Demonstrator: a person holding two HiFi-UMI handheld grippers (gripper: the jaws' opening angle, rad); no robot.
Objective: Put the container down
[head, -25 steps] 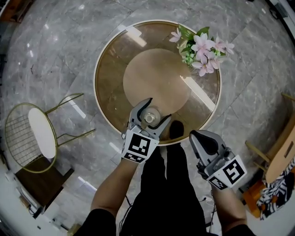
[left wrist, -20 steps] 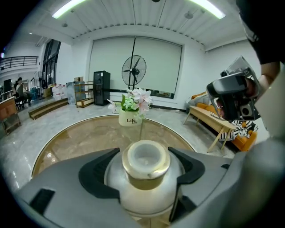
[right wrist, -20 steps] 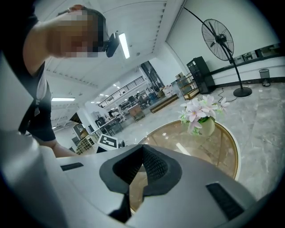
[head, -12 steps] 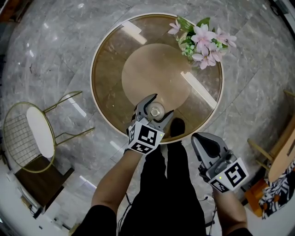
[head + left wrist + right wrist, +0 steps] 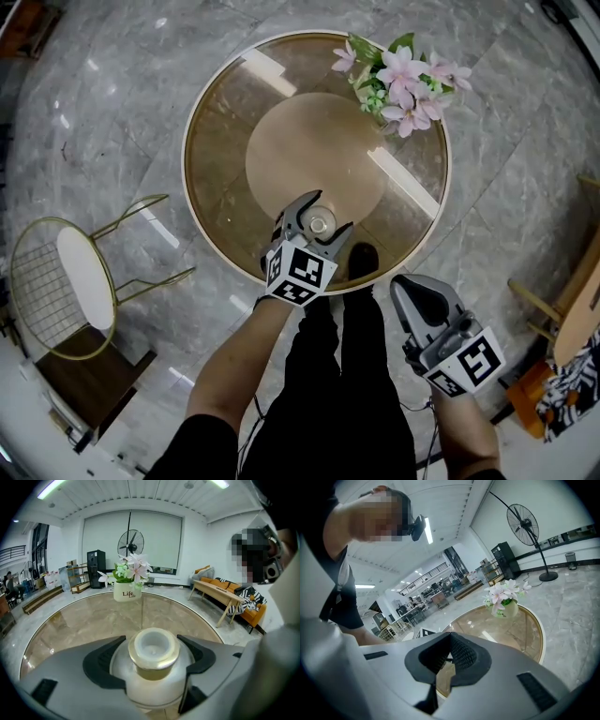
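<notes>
Left gripper (image 5: 318, 223) jaws clamped round container (image 5: 153, 667) over table (image 5: 225, 159); right gripper (image 5: 440, 667) jaws together, empty.

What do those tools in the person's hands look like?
The left gripper and right gripper are grey, each with two tapered jaws, black ribbed pads and a white cube bearing black square markers. The person wears black.

The head camera looks steeply down from well above the round table (image 5: 216, 141). The left gripper (image 5: 322, 217) camera sits low behind its jaws and faces level across the tabletop, with the container (image 5: 152, 667) right up close. The right gripper (image 5: 403, 281) camera hangs off the table's edge, tilted upward. All three views share the table and the flowers (image 5: 403, 70).
</notes>
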